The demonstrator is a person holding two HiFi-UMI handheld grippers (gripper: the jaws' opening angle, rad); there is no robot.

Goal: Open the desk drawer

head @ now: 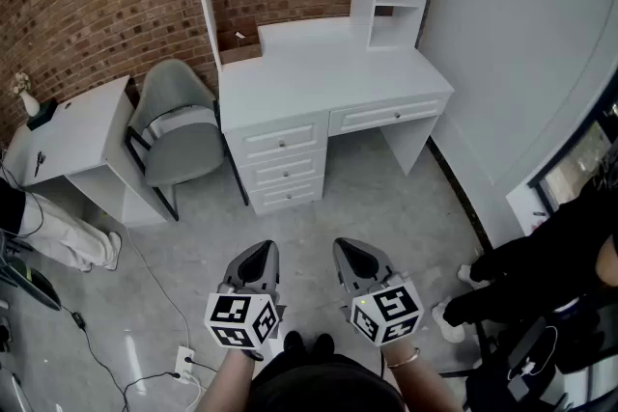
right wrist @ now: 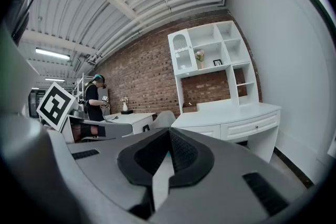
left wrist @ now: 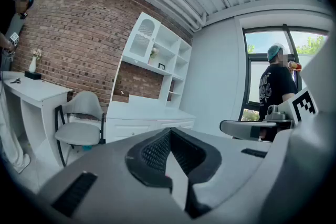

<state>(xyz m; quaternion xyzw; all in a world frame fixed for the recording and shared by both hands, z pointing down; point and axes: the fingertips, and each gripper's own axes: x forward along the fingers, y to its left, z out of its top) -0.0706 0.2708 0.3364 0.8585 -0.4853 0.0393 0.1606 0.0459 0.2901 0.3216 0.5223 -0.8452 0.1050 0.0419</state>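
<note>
A white desk (head: 328, 77) with a shelf unit on top stands against the brick wall, well ahead of me. It has a wide drawer (head: 391, 116) with a small knob on the right and three stacked drawers (head: 282, 167) on the left, all closed. My left gripper (head: 257, 256) and right gripper (head: 351, 256) hang side by side over the floor, far short of the desk, both shut and empty. In the left gripper view the closed jaws (left wrist: 167, 139) point toward the desk (left wrist: 144, 113). The right gripper view shows its closed jaws (right wrist: 169, 140) and the wide drawer (right wrist: 257, 126).
A grey chair (head: 179, 125) stands left of the desk beside a small white table (head: 72, 135). A person in black (head: 550, 256) stands at the right by the white wall. Another person's legs (head: 58, 241) are at the left. A cable and socket strip (head: 183, 362) lie on the floor.
</note>
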